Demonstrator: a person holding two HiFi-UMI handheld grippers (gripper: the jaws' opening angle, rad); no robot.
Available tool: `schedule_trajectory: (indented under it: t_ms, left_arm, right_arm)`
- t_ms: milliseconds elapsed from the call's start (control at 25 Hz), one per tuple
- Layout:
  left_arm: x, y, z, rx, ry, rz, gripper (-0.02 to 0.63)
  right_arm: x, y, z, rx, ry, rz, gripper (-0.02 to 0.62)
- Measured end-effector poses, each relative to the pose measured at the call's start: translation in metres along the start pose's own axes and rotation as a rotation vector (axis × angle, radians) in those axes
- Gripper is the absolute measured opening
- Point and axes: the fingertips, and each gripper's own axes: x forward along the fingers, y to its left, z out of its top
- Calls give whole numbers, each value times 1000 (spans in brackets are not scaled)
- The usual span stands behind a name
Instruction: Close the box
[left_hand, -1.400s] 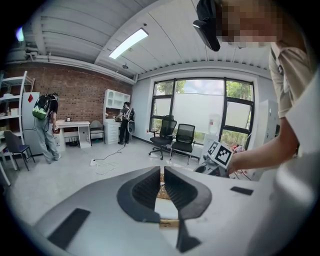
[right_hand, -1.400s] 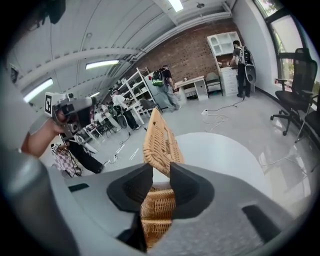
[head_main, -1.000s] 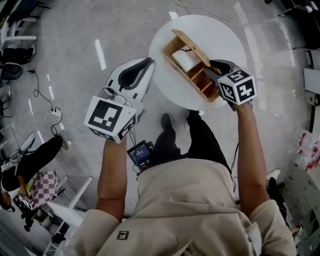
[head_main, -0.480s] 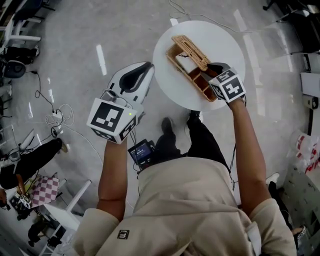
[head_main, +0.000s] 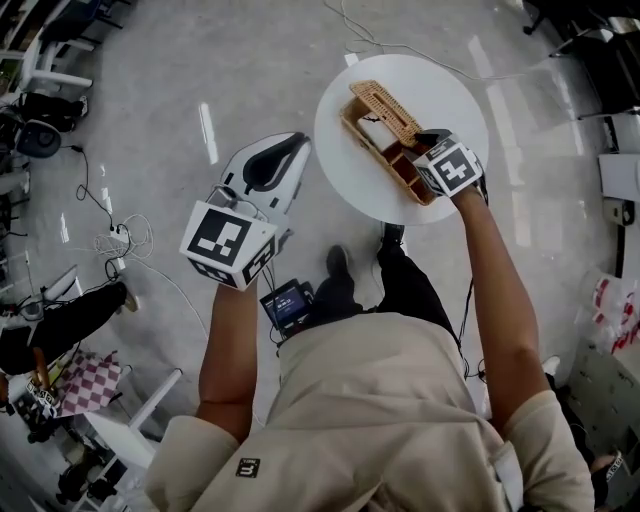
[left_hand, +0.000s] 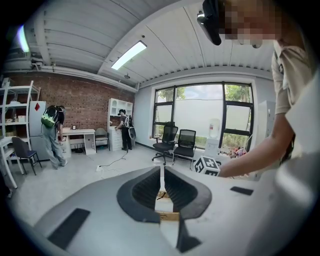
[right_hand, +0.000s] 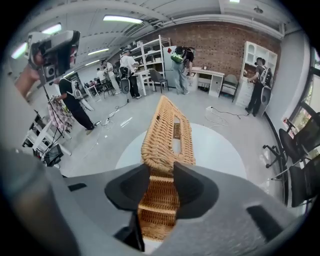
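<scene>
Reaching farther across the worktop (head_main: 450, 90) than a second ago, right tongs (right_hand: 162, 170) are straddling, jaws apart, the near end of the wicker box (head_main: 397, 166). Its lid (head_main: 385, 105) is leaning half-raised, so closing is remaining undone. Left tongs (left_hand: 161, 172), pressed together and empty, are hovering aside.

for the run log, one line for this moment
wicker box on round table | lid raised | right gripper: lid between jaws | left gripper: shut, empty, off table
</scene>
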Motion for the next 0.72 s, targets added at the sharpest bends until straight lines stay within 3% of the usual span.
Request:
schedule_trajectory:
  t_ms: [480,720]
  left_arm:
    - [-21,-31,37,65,-36,-1,21]
    - [-30,-40,55,90,-60,-14,21]
  right_arm:
    - [-4,6,-22,-37,109,80,158]
    - [-24,19,-12,-23,85,99,158]
